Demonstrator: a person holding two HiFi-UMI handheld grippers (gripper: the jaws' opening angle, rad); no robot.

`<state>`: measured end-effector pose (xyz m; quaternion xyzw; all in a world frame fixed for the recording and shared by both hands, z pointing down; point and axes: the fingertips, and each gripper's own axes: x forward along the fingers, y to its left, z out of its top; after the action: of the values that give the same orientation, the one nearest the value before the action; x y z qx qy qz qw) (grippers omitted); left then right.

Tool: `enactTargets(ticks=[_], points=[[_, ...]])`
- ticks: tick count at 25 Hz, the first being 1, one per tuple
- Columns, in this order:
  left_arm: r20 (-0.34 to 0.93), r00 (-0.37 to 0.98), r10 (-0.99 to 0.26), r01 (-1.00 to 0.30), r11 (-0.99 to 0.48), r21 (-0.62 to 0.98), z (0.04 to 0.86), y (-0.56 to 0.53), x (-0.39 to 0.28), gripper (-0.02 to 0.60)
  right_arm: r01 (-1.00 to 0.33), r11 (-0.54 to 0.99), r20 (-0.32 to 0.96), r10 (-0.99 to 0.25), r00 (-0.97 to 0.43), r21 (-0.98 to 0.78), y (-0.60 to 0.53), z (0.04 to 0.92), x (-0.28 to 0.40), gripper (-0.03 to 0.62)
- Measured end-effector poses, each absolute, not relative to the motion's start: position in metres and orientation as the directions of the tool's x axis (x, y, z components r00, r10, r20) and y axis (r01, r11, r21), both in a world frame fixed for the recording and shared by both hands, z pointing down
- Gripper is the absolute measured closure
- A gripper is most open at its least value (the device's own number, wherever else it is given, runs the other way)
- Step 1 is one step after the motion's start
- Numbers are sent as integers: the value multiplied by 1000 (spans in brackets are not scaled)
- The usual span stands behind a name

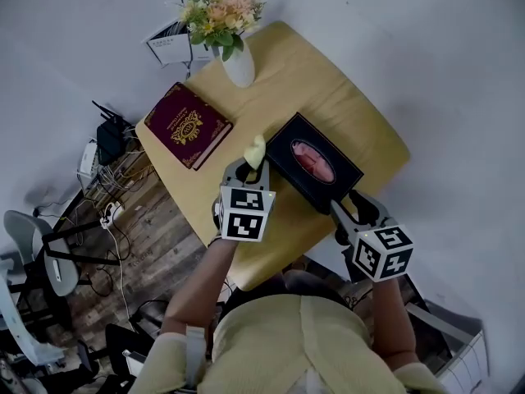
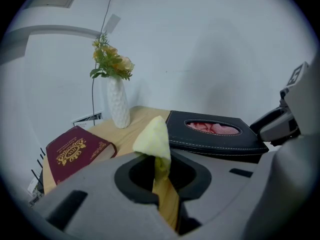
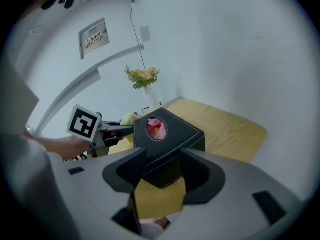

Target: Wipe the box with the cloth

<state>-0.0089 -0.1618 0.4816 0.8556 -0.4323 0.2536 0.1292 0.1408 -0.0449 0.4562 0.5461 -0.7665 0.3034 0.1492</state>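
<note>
A black tissue box [image 1: 314,161] with an oval opening lies on the wooden table [image 1: 303,72]. A pale yellow cloth [image 1: 256,150] sticks up from my left gripper [image 1: 250,167], which is shut on it just off the box's left end. In the left gripper view the cloth [image 2: 154,136] stands pinched between the jaws, with the box [image 2: 215,139] behind and to the right of it. My right gripper [image 1: 344,202] holds the box's near right corner. In the right gripper view that corner of the box [image 3: 167,134] sits between the jaws, which close on its two sides.
A dark red book [image 1: 187,125] lies on the table's left part. A white vase of flowers [image 1: 238,64] stands at the far end, by the wall. Cables and chairs crowd the floor [image 1: 98,212] to the left.
</note>
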Motion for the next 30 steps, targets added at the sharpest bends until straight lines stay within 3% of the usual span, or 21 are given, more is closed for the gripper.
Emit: enactTargets(ticks=[13, 30], points=[[536, 524, -662, -779, -627, -14, 483, -171, 6, 535, -931, 216, 561, -750, -351, -294, -40, 458, 144, 384], [478, 529, -701, -806, -592, 23, 451, -135, -25, 534, -934, 218, 516, -786, -339, -282, -30, 441, 146, 385]])
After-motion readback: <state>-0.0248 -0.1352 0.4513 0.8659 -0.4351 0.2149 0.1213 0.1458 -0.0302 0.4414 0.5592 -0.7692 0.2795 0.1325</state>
